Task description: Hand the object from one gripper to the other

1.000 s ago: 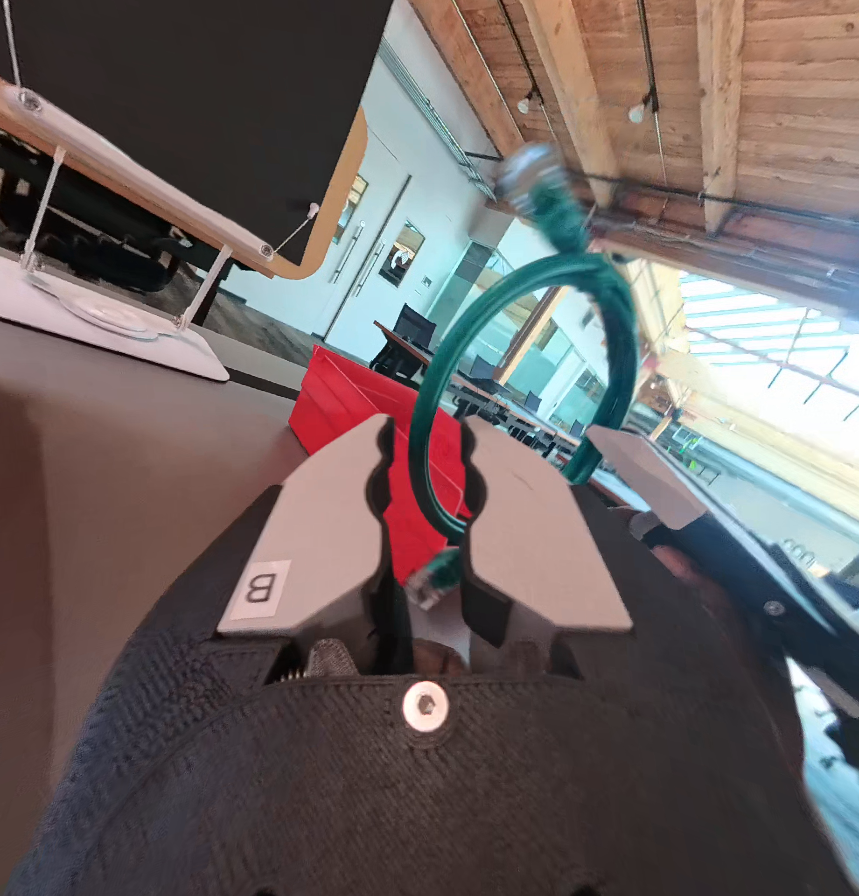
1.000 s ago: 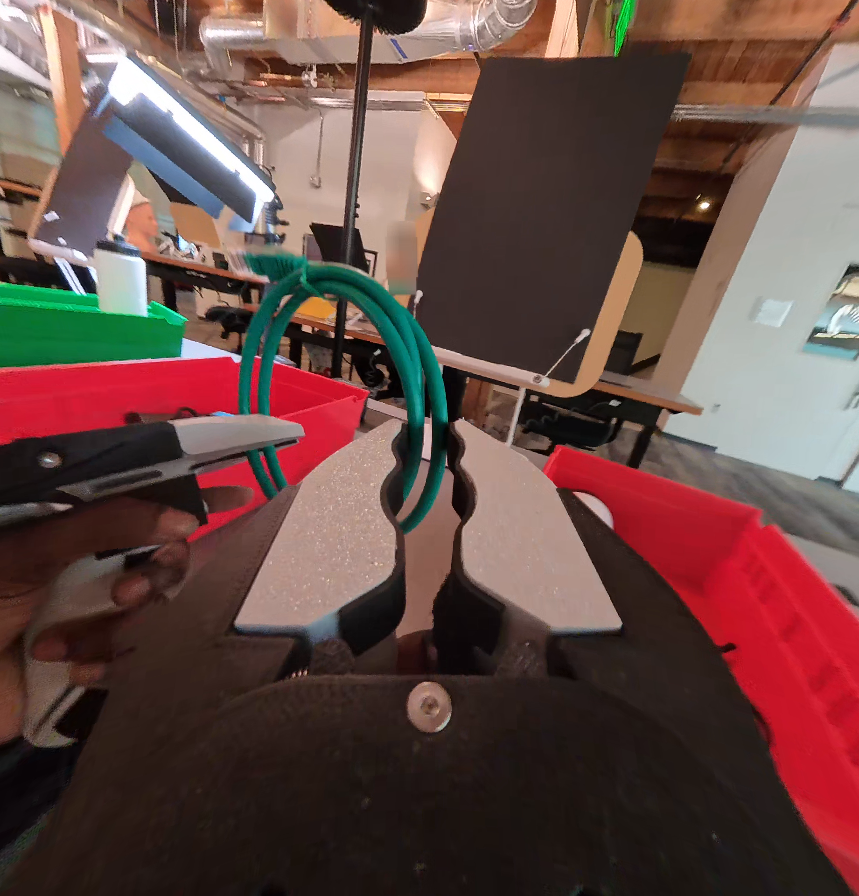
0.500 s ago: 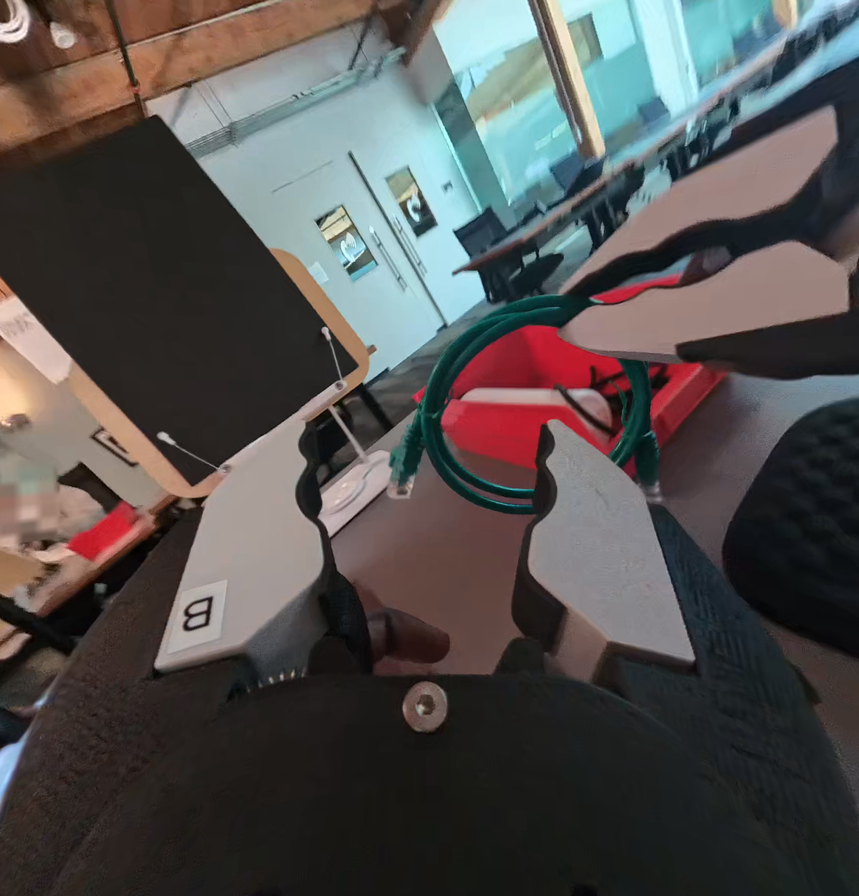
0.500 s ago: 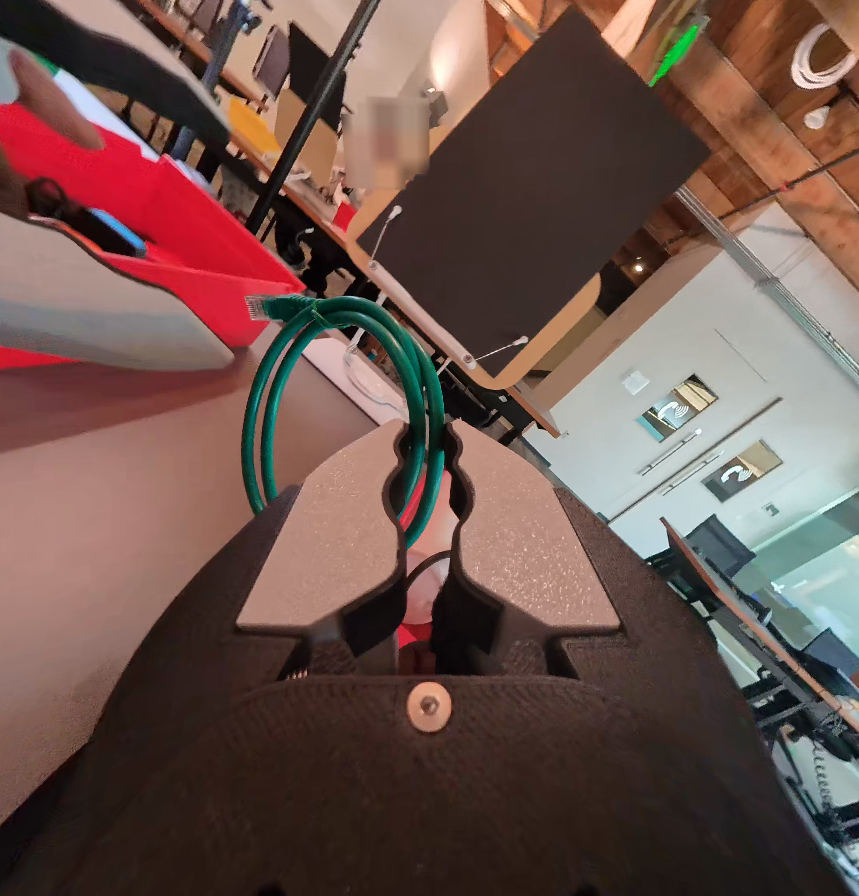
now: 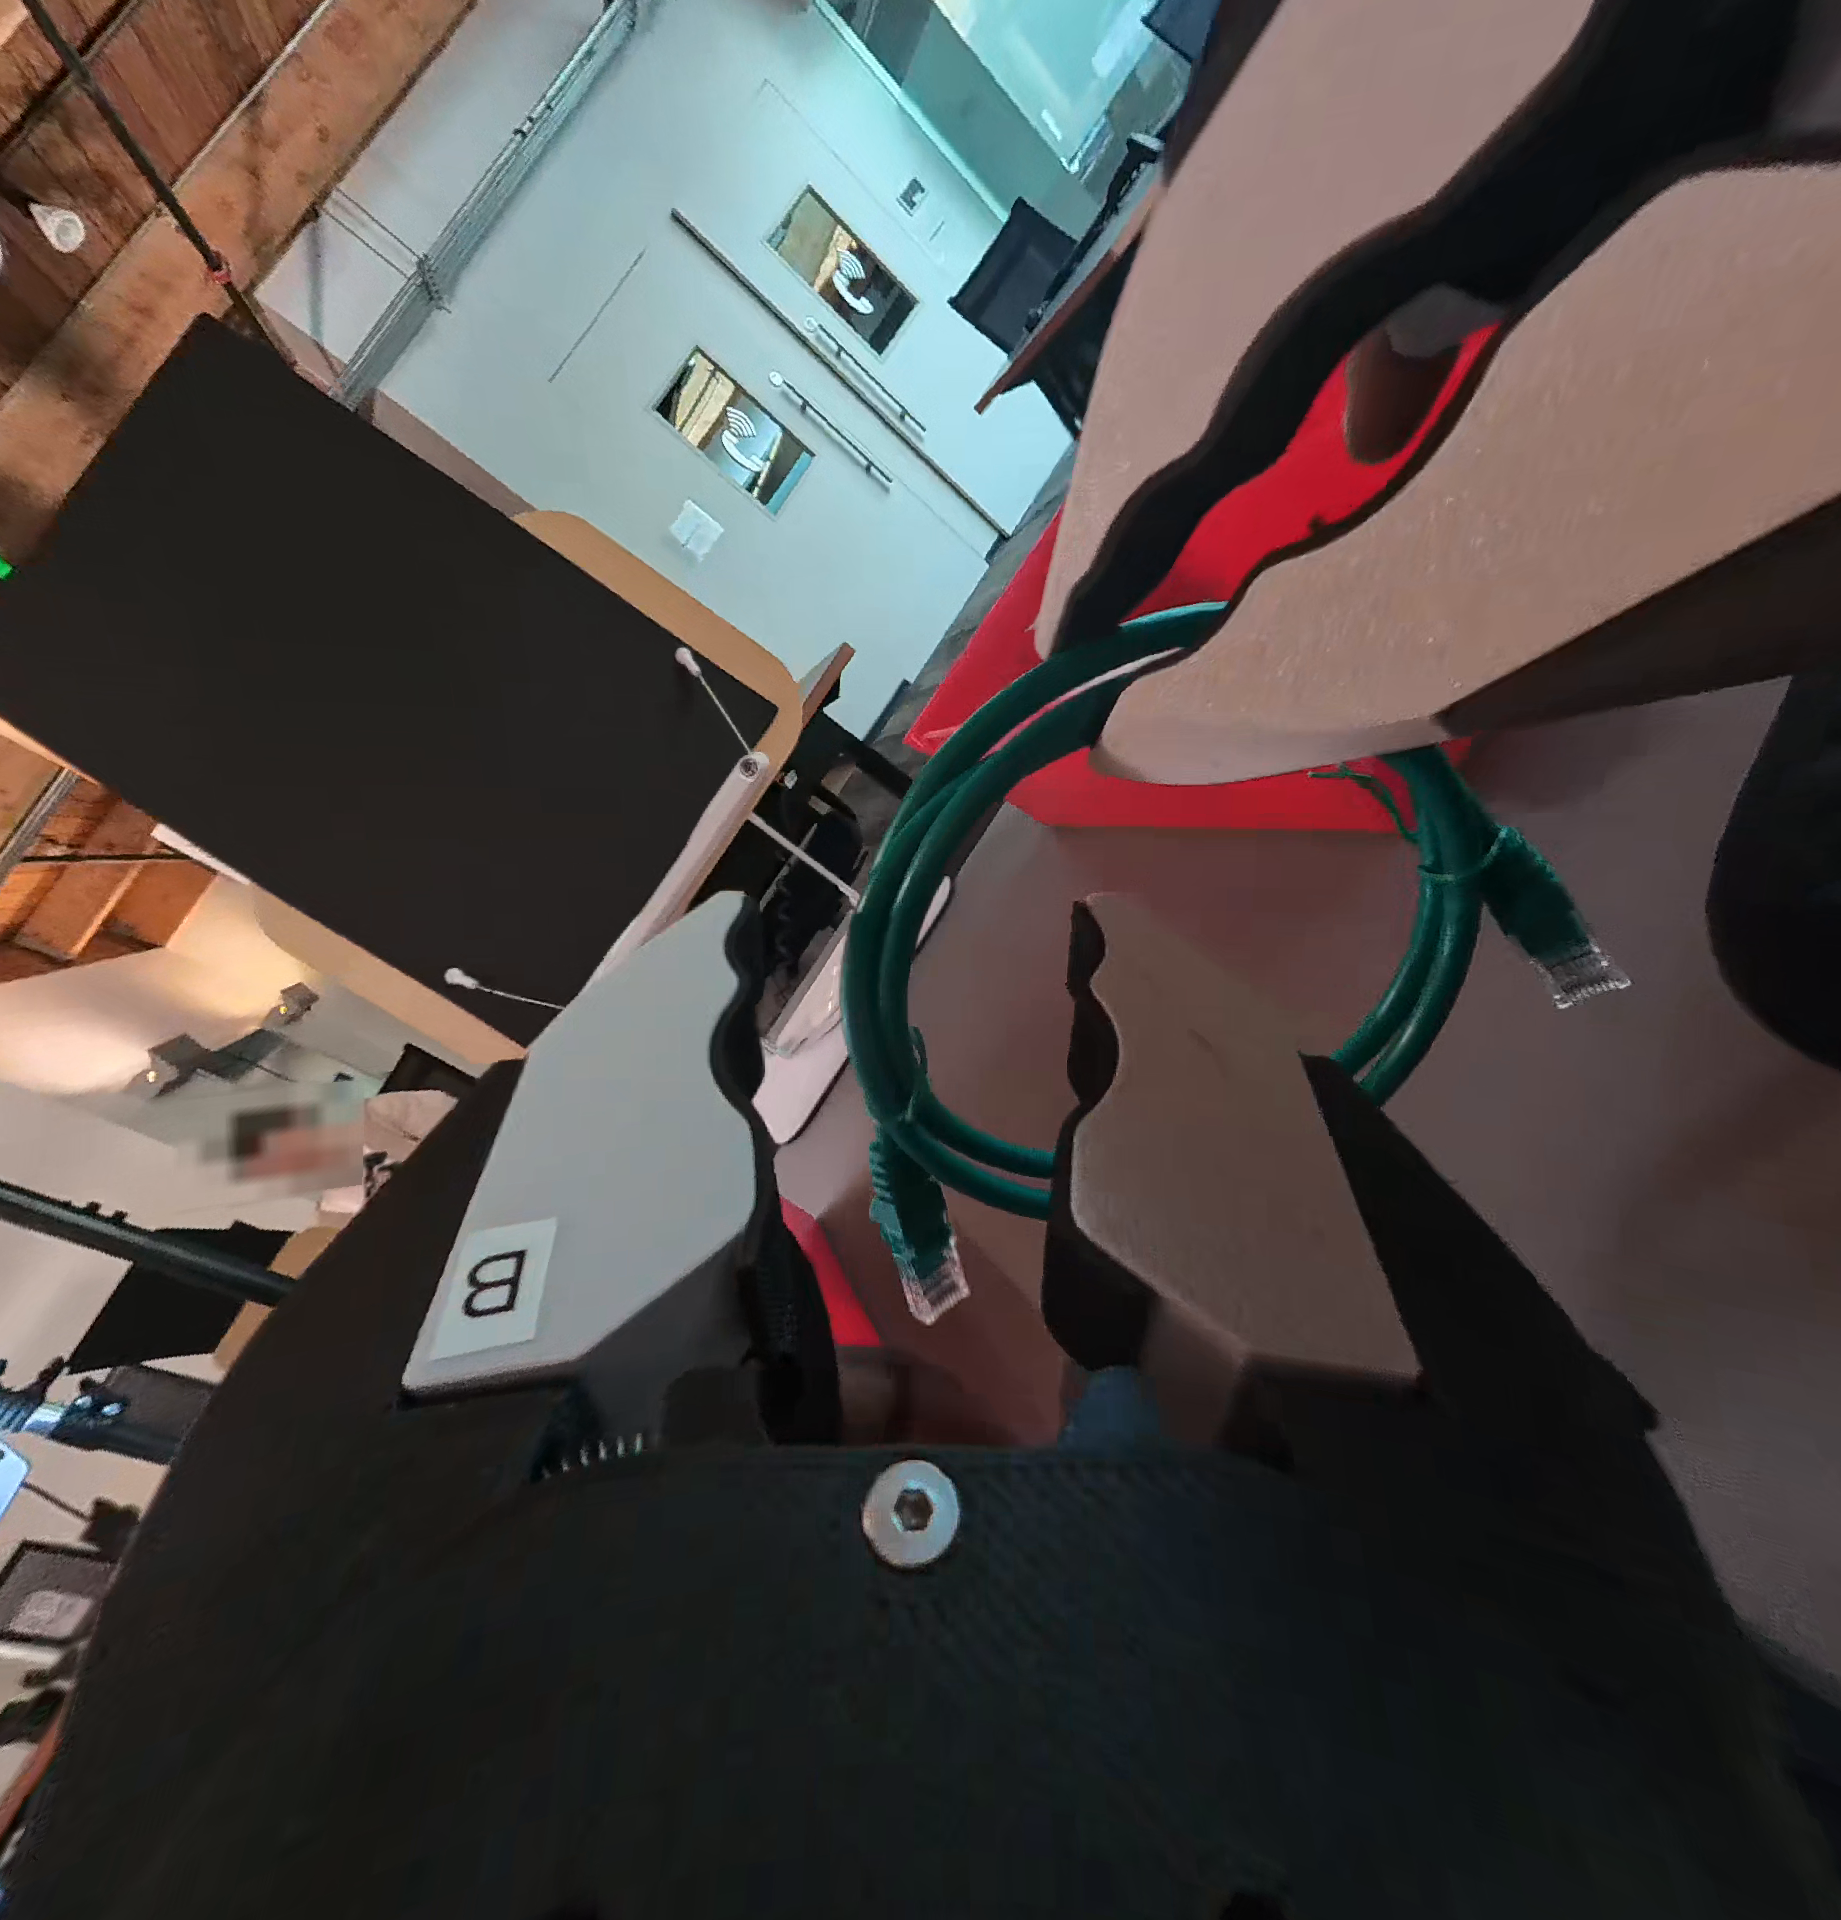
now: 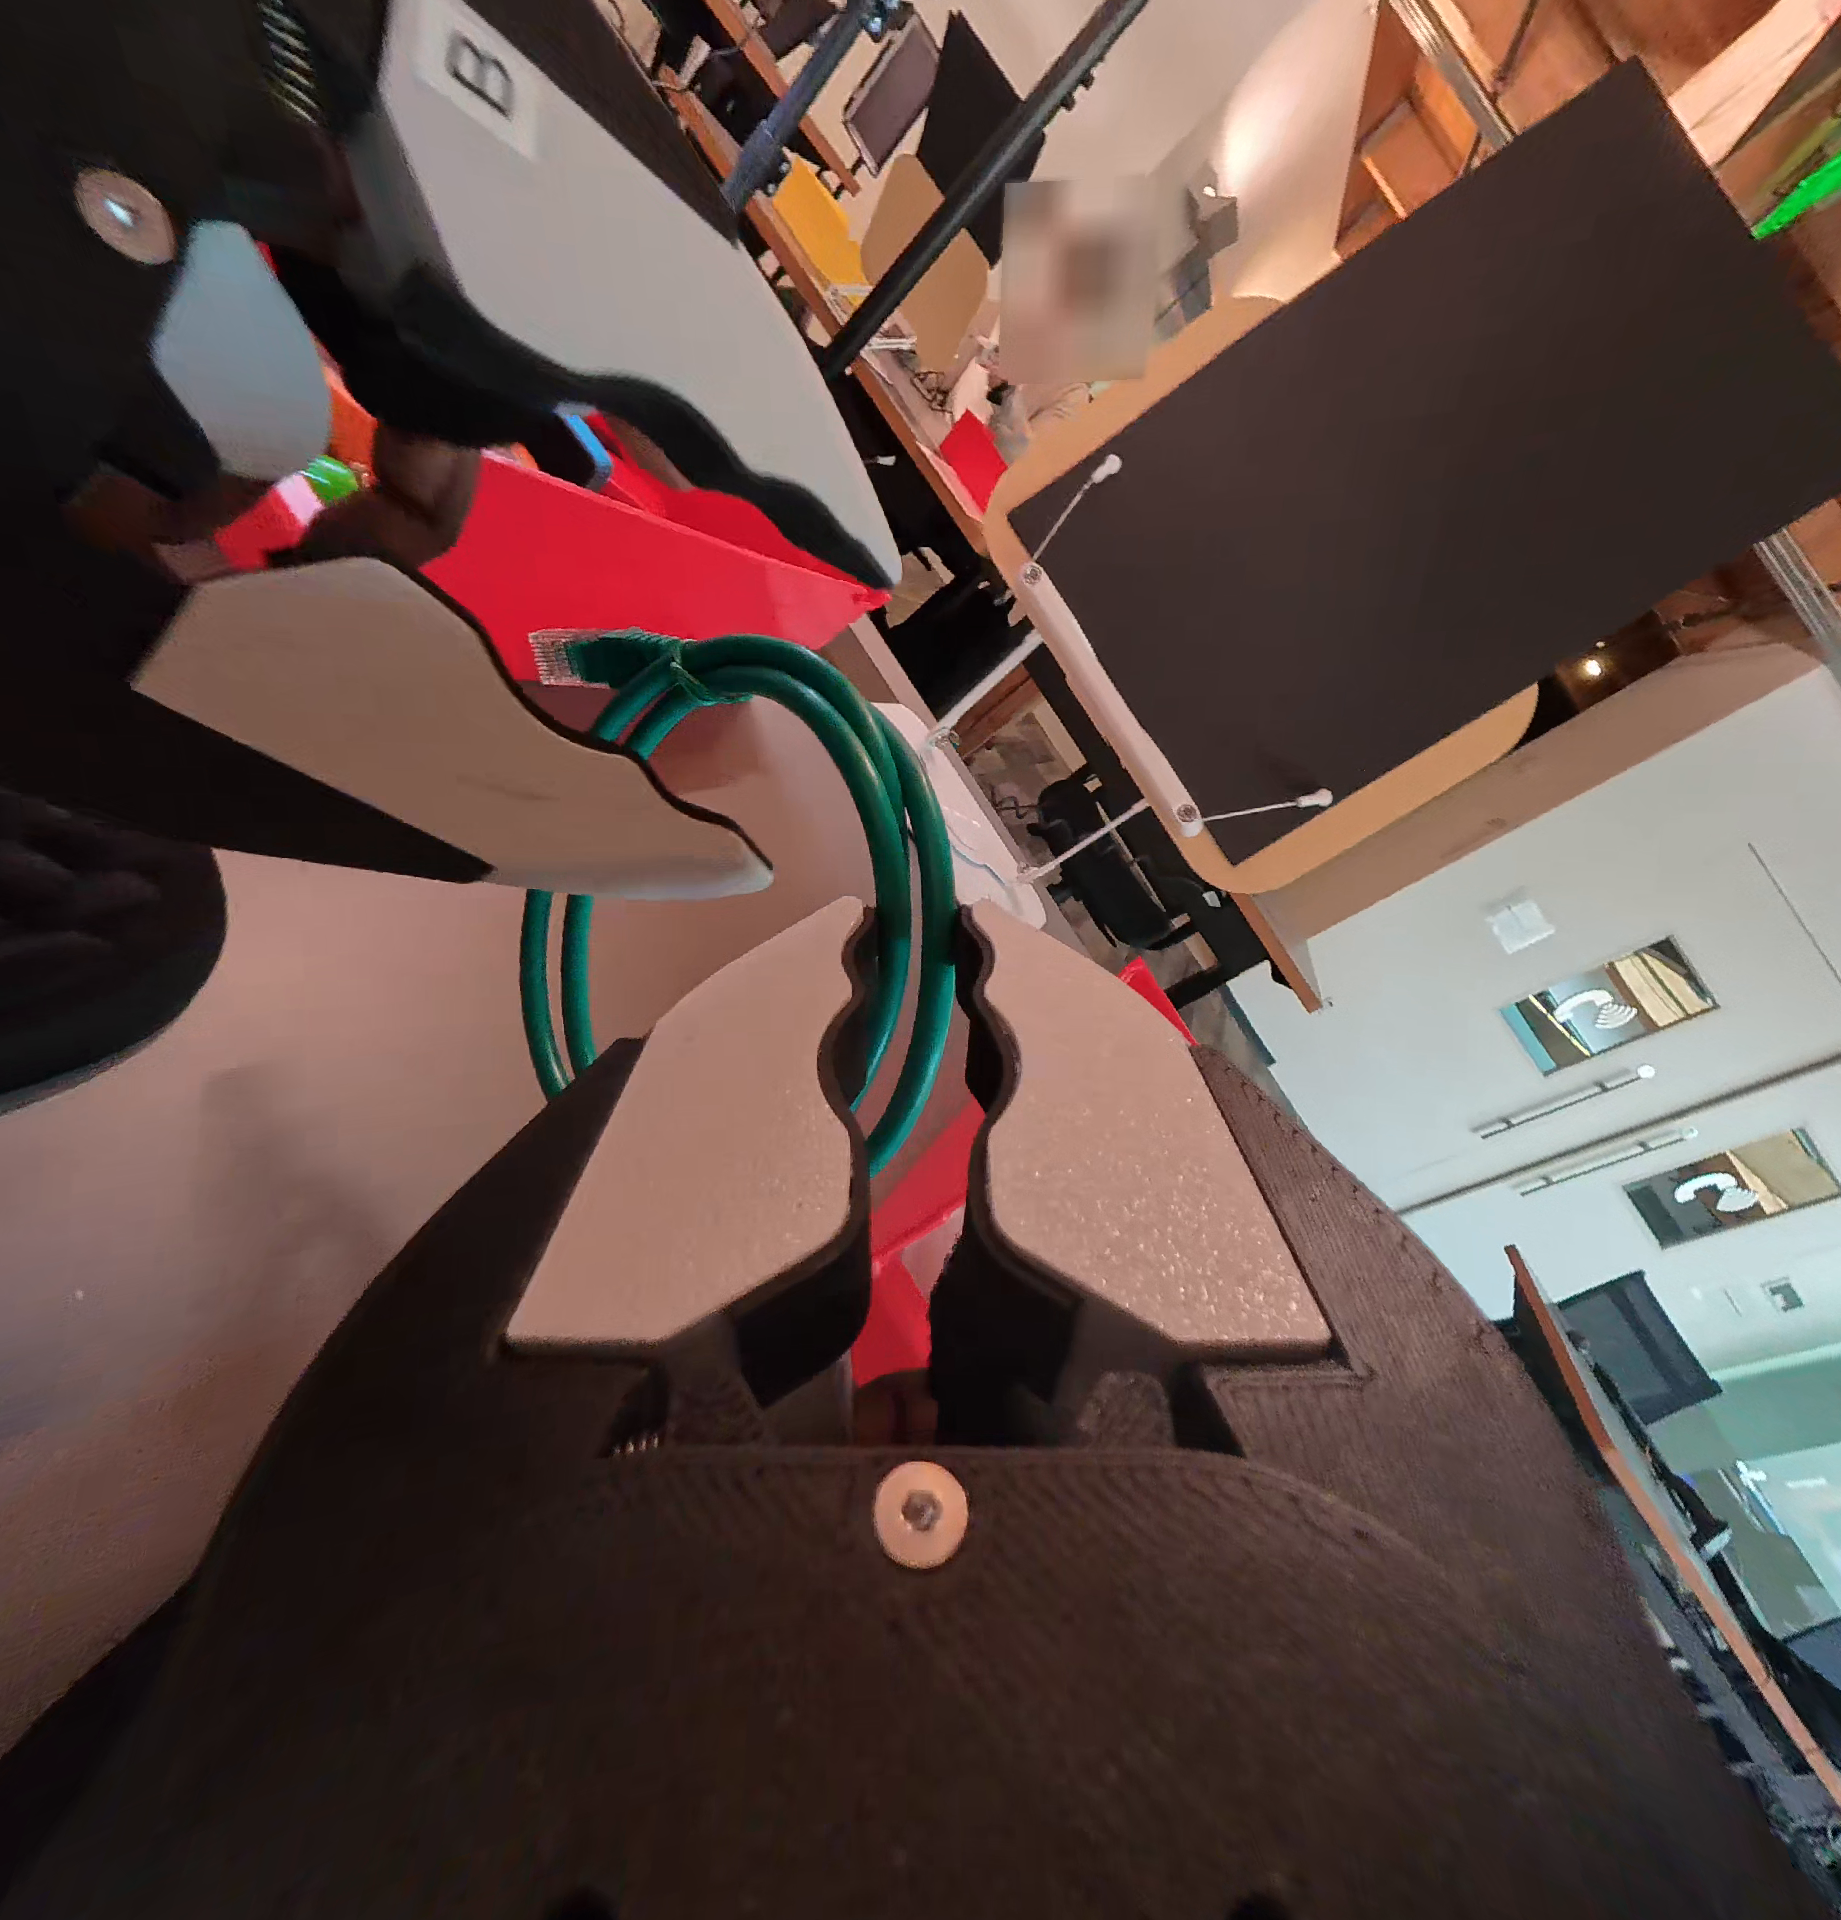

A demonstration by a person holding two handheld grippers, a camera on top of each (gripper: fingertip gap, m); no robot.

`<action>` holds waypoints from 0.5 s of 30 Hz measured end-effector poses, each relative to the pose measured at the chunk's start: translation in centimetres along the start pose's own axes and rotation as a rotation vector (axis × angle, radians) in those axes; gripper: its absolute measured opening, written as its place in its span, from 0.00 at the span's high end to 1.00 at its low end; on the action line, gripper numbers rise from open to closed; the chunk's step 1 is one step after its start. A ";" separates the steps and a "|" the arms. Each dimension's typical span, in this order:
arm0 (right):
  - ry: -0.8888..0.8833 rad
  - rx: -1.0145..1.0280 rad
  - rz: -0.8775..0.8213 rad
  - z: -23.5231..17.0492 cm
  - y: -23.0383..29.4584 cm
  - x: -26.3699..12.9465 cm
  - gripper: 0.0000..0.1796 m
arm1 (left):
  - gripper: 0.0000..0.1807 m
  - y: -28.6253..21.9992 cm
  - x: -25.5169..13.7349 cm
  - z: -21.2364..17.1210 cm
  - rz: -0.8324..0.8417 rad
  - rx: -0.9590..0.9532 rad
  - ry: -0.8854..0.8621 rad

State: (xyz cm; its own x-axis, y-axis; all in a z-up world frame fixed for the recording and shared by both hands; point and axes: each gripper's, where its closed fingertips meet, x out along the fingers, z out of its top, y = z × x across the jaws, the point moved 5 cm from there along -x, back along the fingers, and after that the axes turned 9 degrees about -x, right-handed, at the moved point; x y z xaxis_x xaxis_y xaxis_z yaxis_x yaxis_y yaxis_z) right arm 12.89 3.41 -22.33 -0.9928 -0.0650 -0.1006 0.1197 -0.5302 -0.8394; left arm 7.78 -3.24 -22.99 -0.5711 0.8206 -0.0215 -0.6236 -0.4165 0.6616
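A coiled green Ethernet patch cable (image 6: 900, 904) is seen held above the brown tabletop (image 5: 1622, 1195), its doubled strands pinched between the nearly closed fingers of the right tongs (image 6: 911, 930). In the left wrist view the same cable (image 5: 900, 997) hangs as a loop from the right tongs (image 5: 1134, 665) at upper right, with one clear-tipped plug (image 5: 921, 1262) dangling low and a second plug (image 5: 1565, 951) pointing off to the right.

The left tongs (image 5: 911, 914) are shown spread wide, with the lower arc of the coil lying in the gap between the fingers; one finger (image 5: 625, 1164) carries a white sticker. No contact between the left fingers and the cable can be made out. In the right wrist view the left tongs (image 6: 822, 707) are seen entering from the upper left, one finger passing in front of the loop.

The hand-over is judged to be at its midpoint: the cable is borne by the right tongs alone while the open left tongs are placed around the loop. The next move is judged to call for the left tongs to be pressed shut on both strands before the right grip is released, lest the springy coil slip free.

Behind, a red plastic bin (image 5: 1009, 675), a black board (image 6: 1415, 499) on a light stand and pale office walls are visible.
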 end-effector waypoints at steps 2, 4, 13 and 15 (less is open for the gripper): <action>-0.011 -0.006 0.021 0.3 0.3 0.0 0.92 | 0.71 -0.2 0.2 -0.2 -0.003 0.017 0.015; -0.025 -0.003 0.048 0.5 0.6 -0.1 0.92 | 0.73 -0.4 0.3 -0.4 -0.003 0.032 0.025; -0.069 0.024 0.061 0.8 0.6 -0.3 0.91 | 0.94 0.1 0.3 -0.6 0.043 0.020 0.033; -0.114 0.067 0.031 1.1 0.1 -0.5 0.89 | 0.95 0.3 0.3 -0.5 0.037 -0.068 0.022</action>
State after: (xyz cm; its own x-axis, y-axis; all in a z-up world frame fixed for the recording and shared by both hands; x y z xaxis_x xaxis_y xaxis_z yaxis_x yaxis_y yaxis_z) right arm 13.37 2.44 -21.78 -0.9826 -0.1755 -0.0615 0.1539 -0.5814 -0.7989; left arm 7.13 -3.35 -23.15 -0.6056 0.7956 -0.0155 -0.6361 -0.4723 0.6101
